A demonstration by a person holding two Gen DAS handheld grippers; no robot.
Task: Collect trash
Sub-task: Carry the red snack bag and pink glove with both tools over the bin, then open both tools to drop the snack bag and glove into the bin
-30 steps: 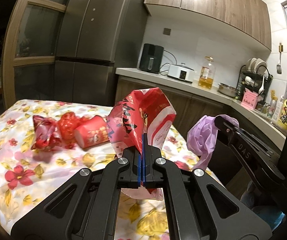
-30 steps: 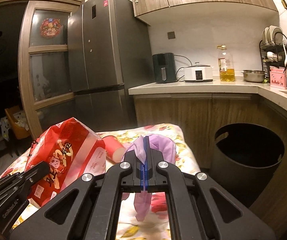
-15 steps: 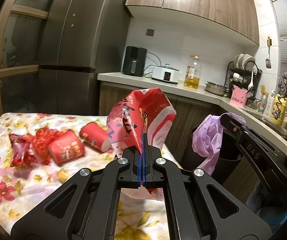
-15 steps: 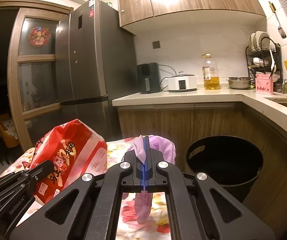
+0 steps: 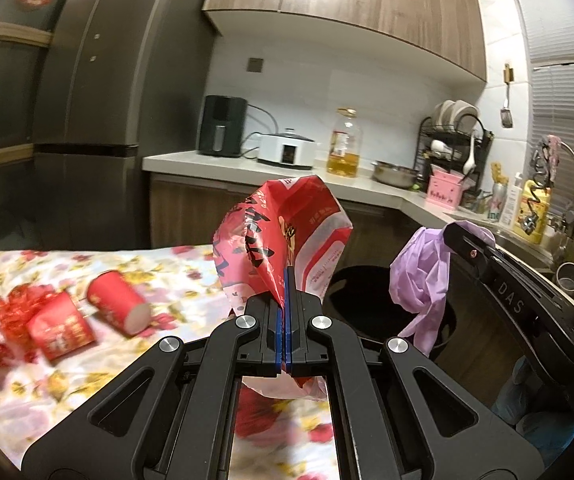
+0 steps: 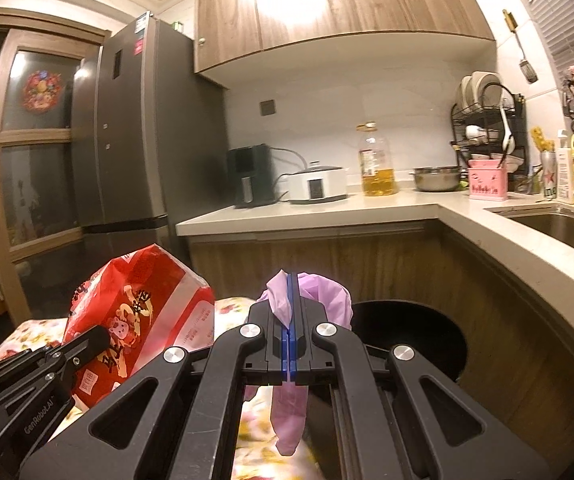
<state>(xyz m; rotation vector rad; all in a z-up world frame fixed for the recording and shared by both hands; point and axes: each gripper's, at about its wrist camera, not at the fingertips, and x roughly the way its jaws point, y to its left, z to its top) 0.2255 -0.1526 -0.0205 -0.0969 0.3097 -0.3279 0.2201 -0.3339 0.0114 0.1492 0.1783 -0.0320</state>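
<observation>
My left gripper [image 5: 285,280] is shut on a red and white snack bag [image 5: 287,228], held up over the edge of the flowered table [image 5: 27,384]. The same snack bag [image 6: 139,312] shows at the lower left in the right wrist view. My right gripper [image 6: 289,280] is shut on a limp purple glove [image 6: 287,416], which hangs below the jaws; the purple glove [image 5: 419,276] also hangs at the right in the left wrist view. A black trash bin [image 6: 411,340] stands open just beyond both grippers, and the bin [image 5: 367,304] lies behind the bag.
Two red paper cups [image 5: 117,298] and crumpled red wrappers [image 5: 11,312] lie on the flowered table. A kitchen counter [image 6: 327,212] with appliances, an oil bottle [image 6: 377,160] and a dish rack runs behind the bin; a sink [image 6: 559,228] sits at right. A grey fridge [image 6: 127,140] stands at left.
Both grippers have travelled rightward with their loads, away from the table's middle. The black bin has come into the left wrist view and grown nearer in the right wrist view.
</observation>
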